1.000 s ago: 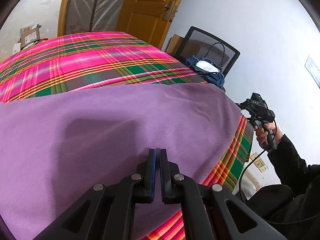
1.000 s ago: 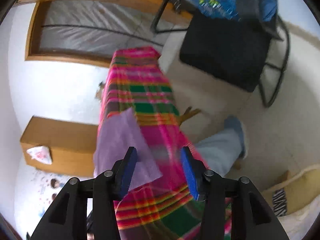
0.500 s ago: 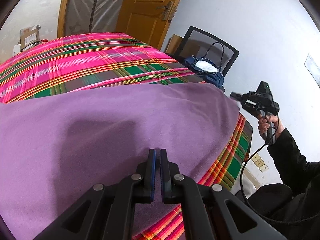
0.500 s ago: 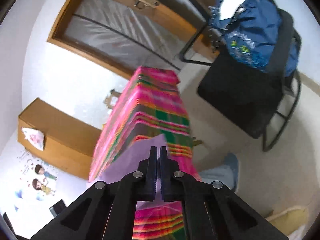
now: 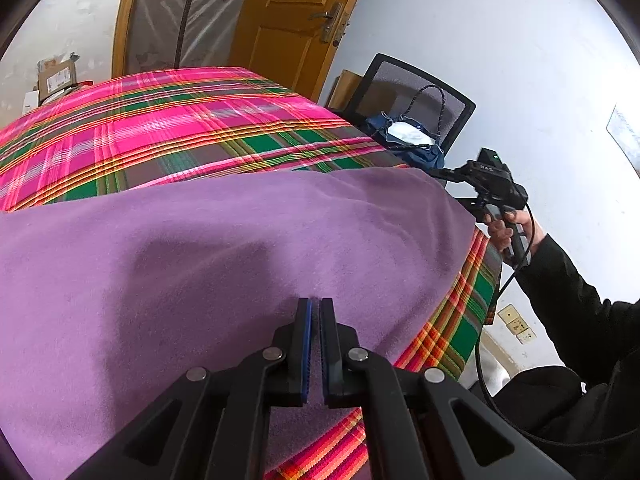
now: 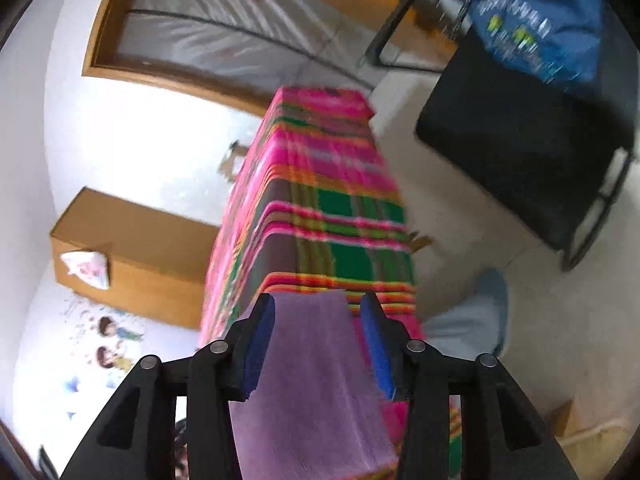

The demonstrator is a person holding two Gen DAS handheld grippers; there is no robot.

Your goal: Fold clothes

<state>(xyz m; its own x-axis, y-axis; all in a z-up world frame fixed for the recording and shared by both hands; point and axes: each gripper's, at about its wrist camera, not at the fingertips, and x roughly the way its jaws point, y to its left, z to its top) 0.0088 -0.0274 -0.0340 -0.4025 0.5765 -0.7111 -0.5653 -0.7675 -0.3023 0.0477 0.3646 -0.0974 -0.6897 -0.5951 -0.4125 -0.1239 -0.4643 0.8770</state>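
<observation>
A purple cloth (image 5: 224, 256) lies spread flat over a table covered in pink and green plaid (image 5: 172, 128). My left gripper (image 5: 314, 310) is shut just above the cloth near its front edge, and no fabric shows between the fingers. My right gripper (image 6: 318, 302) is open, with the cloth's right end (image 6: 316, 376) seen between and below its blue pads. In the left wrist view a hand holds the right gripper (image 5: 446, 174) at the cloth's far right corner.
A black mesh chair (image 5: 420, 92) holding a blue bag (image 6: 540, 16) stands right of the table. A wooden door (image 5: 288, 20) is behind, a wooden cabinet (image 6: 132, 248) to the left. The person's leg and shoe (image 6: 480, 312) are beside the table's hanging edge.
The right gripper was open, shut half a second ago, and is open again, now low over the cloth's right end. The left gripper has stayed shut in place.
</observation>
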